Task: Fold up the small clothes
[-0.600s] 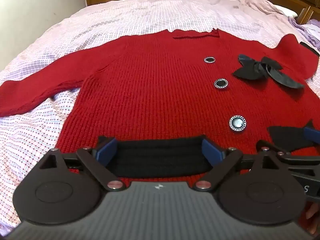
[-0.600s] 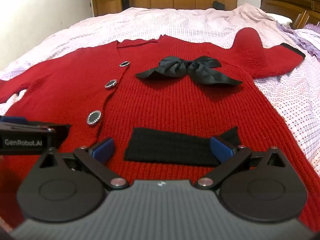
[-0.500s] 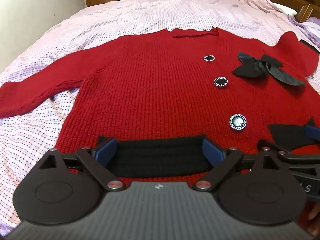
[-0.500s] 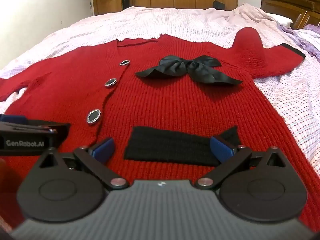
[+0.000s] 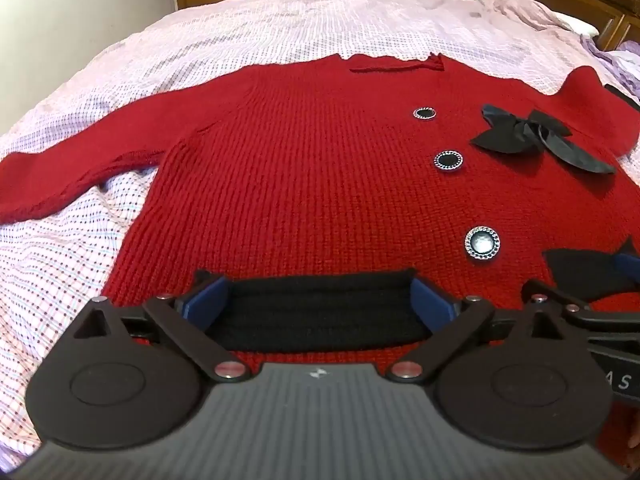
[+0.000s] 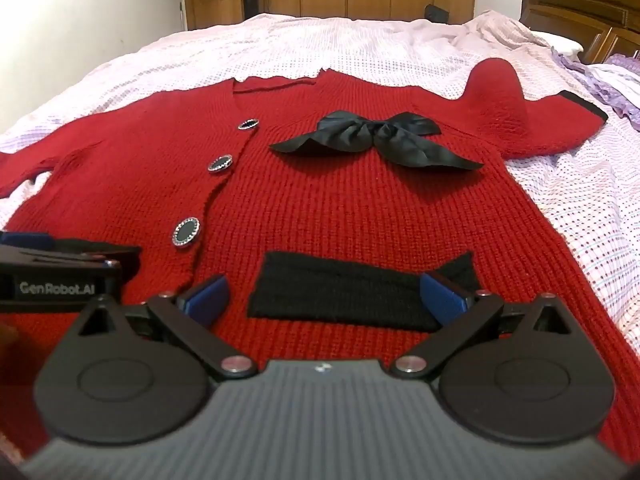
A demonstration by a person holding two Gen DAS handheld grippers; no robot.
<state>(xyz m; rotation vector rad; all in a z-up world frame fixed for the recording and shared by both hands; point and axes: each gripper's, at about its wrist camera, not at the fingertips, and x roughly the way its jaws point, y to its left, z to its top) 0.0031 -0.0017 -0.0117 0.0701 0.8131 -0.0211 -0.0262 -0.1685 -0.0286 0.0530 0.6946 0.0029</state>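
Jaws of left gripper and right gripper wide, empty, level with hem. Red knitted button-front cardigan flat on pink checked bed, dead ahead, long axis running away. Black pocket bands between jaws. Hem edge hidden.

Ahead of left tongs: flat red knit cardigan, low raised buttons, black satin bow; bare pink bedsheet leftward.

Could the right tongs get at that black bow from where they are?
Probably yes. The right tongs stand open over the black pocket band, and only flat red cardigan lies between them and the black bow; nothing blocks the way.
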